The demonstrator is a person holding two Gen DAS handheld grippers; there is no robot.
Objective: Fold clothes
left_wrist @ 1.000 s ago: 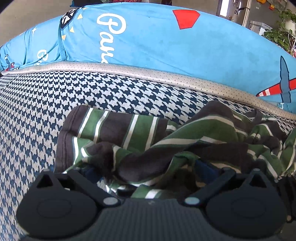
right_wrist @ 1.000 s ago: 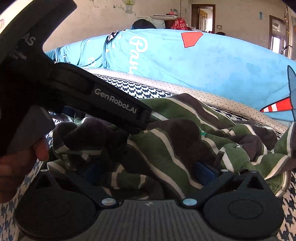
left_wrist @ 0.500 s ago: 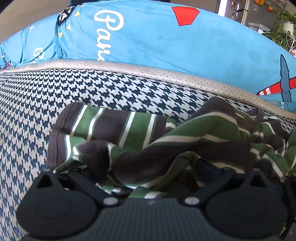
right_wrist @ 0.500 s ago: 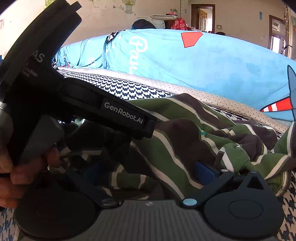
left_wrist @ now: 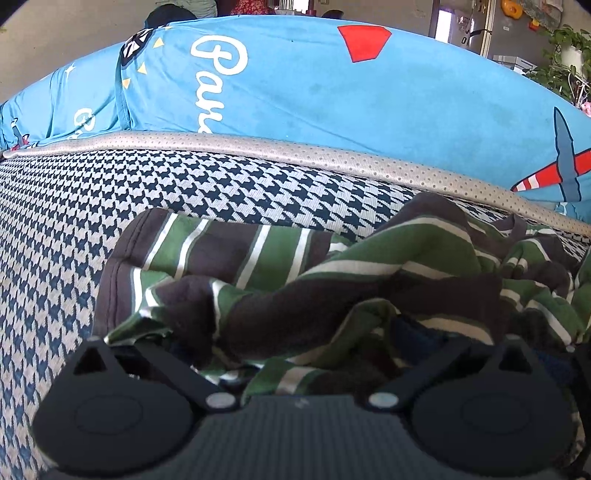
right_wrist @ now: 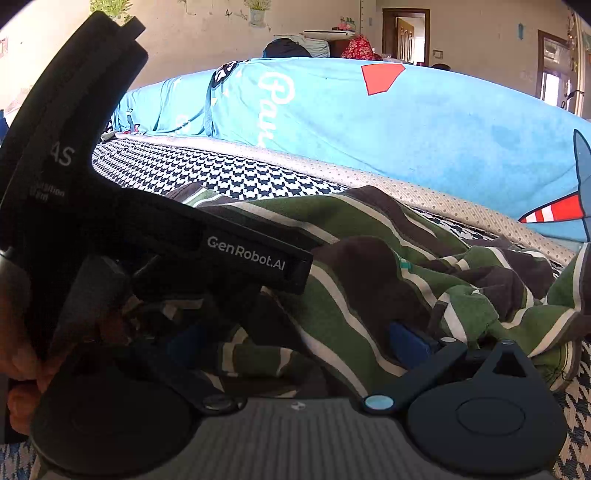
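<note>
Left wrist view: my left gripper points into a crumpled striped shirt, banded green, dark brown and white, which lies on a houndstooth cover in navy and grey. The shirt's left part lies fairly flat, its hem toward the left; the right part is bunched into folds. Cloth is heaped between and over my fingers, whose blue pads are mostly buried, so I cannot tell how far the left jaws stand apart or whether they pinch any fabric. At the far edge of the cover runs a grey dotted band, and beyond it rises a blue cushion printed with white script, a red shape and an aeroplane. Potted plants stand at far right.

Right wrist view: my right gripper also faces the shirt, with one blue finger pad showing at right among the folds and cloth lying across the gap; the opening and grasp cannot be judged. The black body of the left gripper, lettered "GenRobot.AI", crosses the left of the view, with my hand at near left. The houndstooth cover and blue cushion lie beyond; a doorway shows in the far wall.
</note>
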